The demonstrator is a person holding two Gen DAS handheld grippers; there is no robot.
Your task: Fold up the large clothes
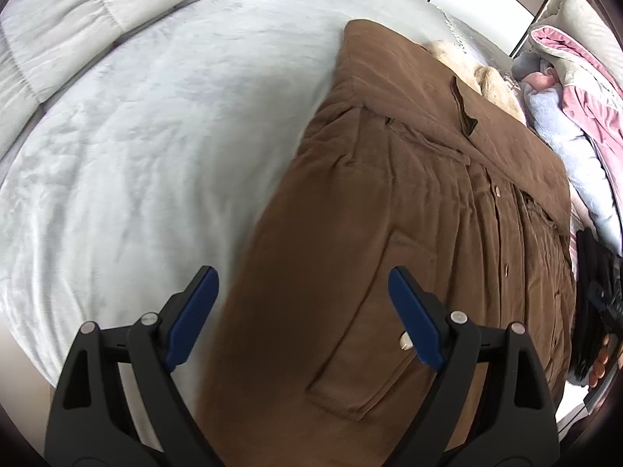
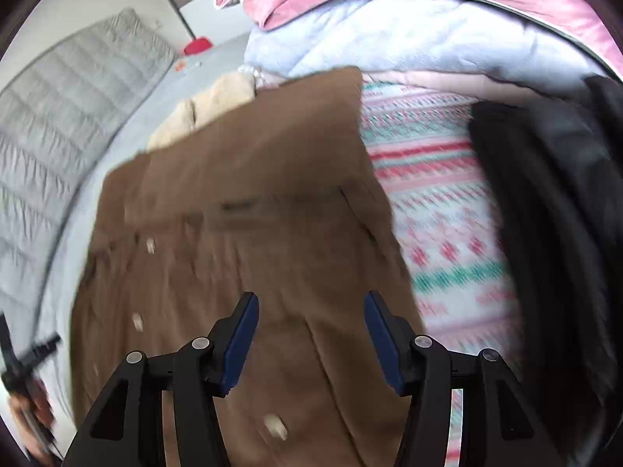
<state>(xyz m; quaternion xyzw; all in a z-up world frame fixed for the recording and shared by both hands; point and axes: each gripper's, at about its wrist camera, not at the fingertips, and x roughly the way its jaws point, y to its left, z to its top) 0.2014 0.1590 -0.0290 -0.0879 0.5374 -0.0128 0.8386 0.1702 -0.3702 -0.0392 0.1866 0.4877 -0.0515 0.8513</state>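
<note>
Here the brown coat (image 1: 409, 202) lay flat on the bed (image 1: 155, 136), filling the centre and right of the left wrist view, its cream fur collar (image 1: 490, 81) half hidden behind it. The left claw (image 1: 303, 284) stood wide apart above it, gripping nothing. The right claw (image 2: 311, 307), blurred, stood apart above the coat, also empty.

Brown buttoned coat (image 1: 409, 202) with cream fur collar lies flat.
</note>
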